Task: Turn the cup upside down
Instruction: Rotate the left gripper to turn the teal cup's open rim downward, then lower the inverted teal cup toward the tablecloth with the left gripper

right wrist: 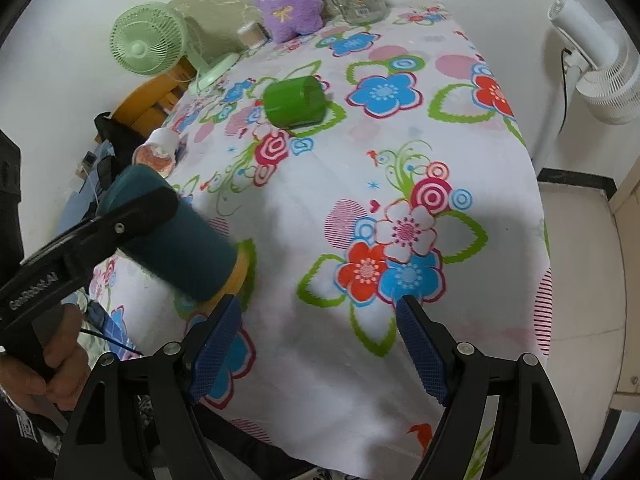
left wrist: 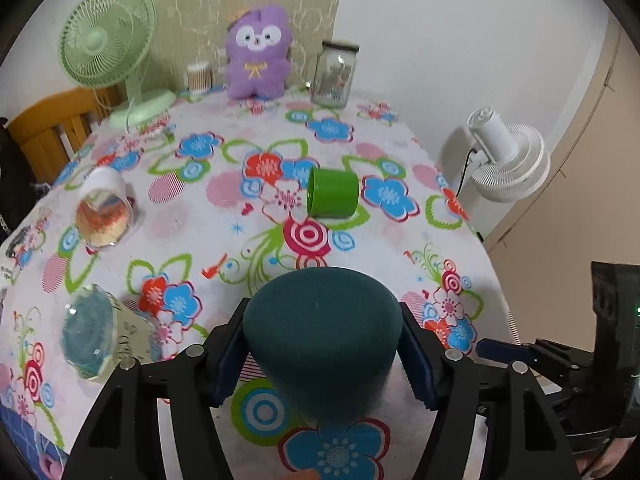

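Teal and matte, the cup [left wrist: 322, 340] sits clamped between the blue pads [left wrist: 418, 364] of the left gripper [left wrist: 324, 364], base swung upward and yellow mouth tipped toward the flowered tablecloth [left wrist: 224, 248]; I would guess it is held across the sides so it can roll over in the wrist. It hangs on the near side of the green cup [left wrist: 333, 193], which lies on its side mid-table. The right gripper [right wrist: 318, 344] waits to the teal cup's right, jaws spread wide with nothing between them.
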Motion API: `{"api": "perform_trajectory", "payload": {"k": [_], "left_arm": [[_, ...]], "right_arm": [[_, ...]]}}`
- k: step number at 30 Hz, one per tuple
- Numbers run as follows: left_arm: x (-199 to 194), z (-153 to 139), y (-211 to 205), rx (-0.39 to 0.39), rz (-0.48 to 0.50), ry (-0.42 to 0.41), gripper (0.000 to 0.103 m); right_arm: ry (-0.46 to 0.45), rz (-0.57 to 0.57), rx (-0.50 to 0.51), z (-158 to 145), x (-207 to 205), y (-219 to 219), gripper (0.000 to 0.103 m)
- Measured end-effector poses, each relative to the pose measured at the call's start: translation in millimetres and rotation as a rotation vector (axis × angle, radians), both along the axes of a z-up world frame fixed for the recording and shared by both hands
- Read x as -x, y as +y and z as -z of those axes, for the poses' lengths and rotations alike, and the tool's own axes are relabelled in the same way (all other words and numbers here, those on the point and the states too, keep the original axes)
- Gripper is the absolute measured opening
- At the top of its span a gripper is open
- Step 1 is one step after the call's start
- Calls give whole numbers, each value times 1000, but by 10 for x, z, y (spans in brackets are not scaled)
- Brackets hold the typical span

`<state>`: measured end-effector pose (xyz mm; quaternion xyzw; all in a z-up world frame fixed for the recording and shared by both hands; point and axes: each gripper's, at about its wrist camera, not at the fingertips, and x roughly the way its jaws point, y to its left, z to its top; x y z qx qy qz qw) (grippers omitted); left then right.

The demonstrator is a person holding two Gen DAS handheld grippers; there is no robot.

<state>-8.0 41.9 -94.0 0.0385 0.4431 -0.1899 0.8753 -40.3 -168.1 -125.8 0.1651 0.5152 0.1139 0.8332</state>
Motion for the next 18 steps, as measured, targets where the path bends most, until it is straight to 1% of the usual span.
{"api": "perform_trajectory", "payload": {"k": [7, 14, 18], "left_arm": [[114, -255, 109, 18, -4, -80, 68], [205, -458, 213, 37, -3, -129, 68], [244, -521, 249, 46, -1, -132, 68]], "right_arm": [[-28, -30, 28, -120, 22, 163, 82], [-45, -55, 47, -199, 39, 292, 82], [-51, -72, 53, -229, 34, 362, 82]]}}
